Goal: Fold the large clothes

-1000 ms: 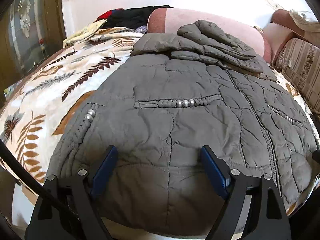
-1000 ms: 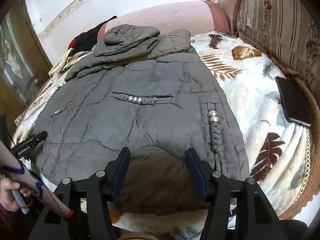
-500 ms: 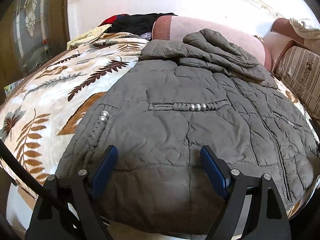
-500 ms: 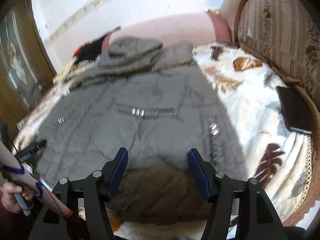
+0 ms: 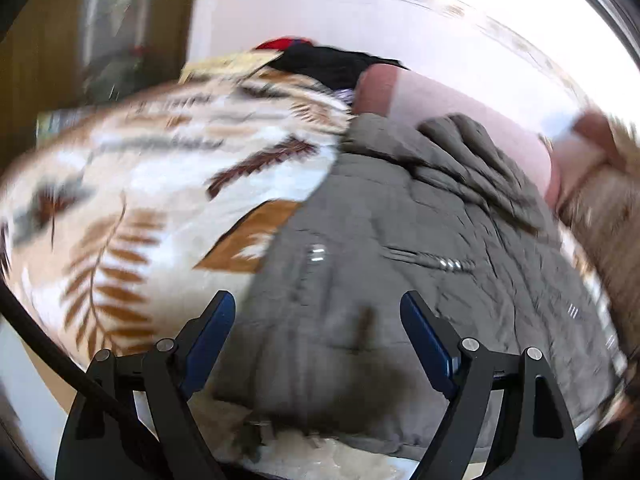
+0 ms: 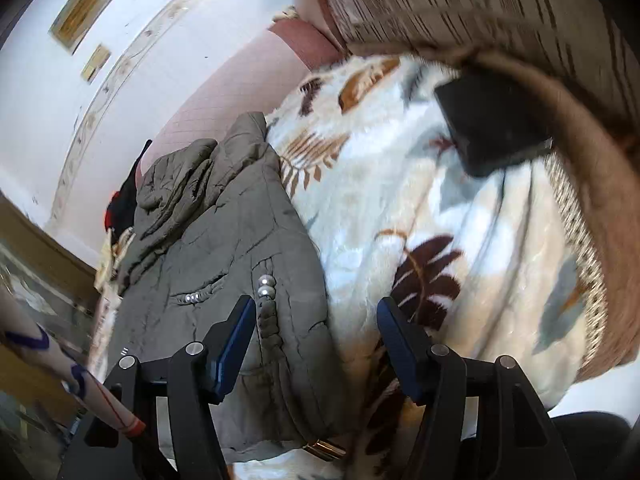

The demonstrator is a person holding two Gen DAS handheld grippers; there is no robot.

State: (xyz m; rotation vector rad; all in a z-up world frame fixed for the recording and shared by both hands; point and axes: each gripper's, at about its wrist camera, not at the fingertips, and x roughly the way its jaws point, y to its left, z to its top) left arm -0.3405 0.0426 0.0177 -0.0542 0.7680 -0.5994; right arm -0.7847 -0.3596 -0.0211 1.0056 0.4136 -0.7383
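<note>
Jacket (image 5: 400, 264), grey and quilted, lies spread flat on the leaf-patterned blanket (image 5: 132, 208) covering the bed, its long axis running away from me: hem nearest, hood and folded sleeves at the far end against the pink bolster (image 5: 460, 108). A dark tablet (image 6: 492, 120) rests on the blanket, well apart from it. My left fingers (image 5: 316, 344) stand apart above the hem; my right fingers (image 6: 316, 344) stand apart over its side edge, gripping nothing.

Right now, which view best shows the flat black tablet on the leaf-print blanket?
The right wrist view: the flat black tablet lies on the leaf-print blanket by the striped cushion. The left wrist view shows none of it.
</note>
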